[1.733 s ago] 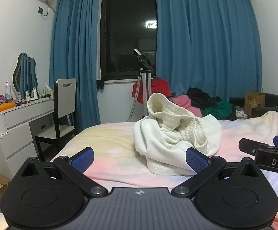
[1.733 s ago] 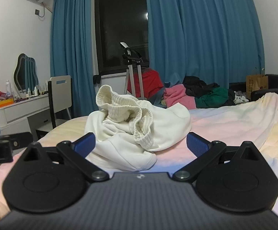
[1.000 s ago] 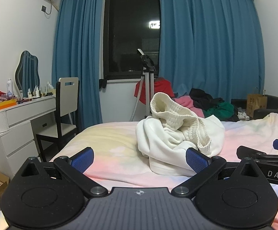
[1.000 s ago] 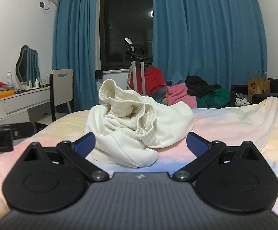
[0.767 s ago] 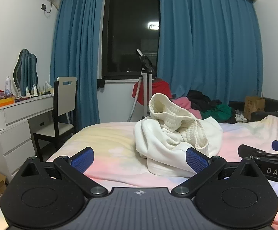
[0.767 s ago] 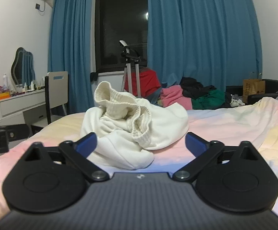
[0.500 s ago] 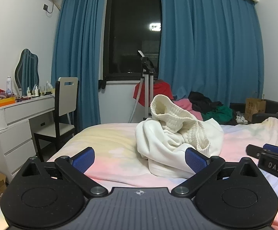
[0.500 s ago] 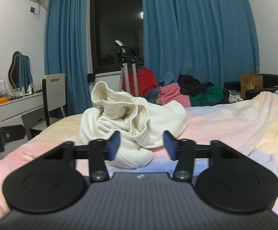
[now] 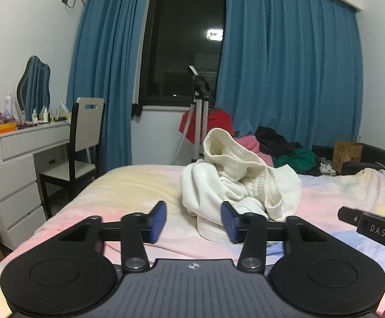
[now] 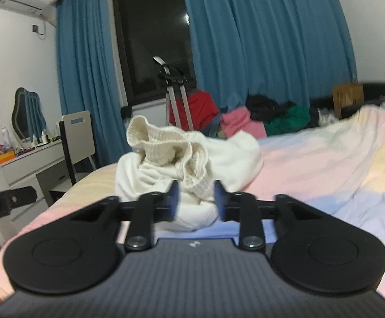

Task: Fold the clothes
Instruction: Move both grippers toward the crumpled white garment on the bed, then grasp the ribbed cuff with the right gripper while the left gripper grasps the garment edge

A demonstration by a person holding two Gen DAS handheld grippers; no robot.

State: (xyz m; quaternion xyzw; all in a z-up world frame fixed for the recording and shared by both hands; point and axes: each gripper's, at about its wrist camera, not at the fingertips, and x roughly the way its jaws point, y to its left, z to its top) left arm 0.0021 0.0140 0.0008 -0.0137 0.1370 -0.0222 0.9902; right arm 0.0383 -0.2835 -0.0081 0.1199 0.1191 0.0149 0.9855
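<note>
A home bedroom at night: a bed [image 9: 128, 185] with pastel sheets, blue curtains [image 9: 285, 74] framing a dark window [image 9: 181, 50], a white dressing table [image 9: 20, 159] with mirror [image 9: 34, 87] and toiletries, a chair [image 9: 83, 143], and heaped clothes [image 9: 285, 148] beyond.

A cream-white knitted garment with a ribbed hem [image 9: 241, 177] [image 10: 189, 159] lies crumpled in a heap on the pastel bedsheet [image 9: 128, 188].

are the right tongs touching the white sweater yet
Cannot tell. In the right wrist view the right tongs overlap the white sweater, with no visible gap or contact; the left wrist view crops them.
</note>
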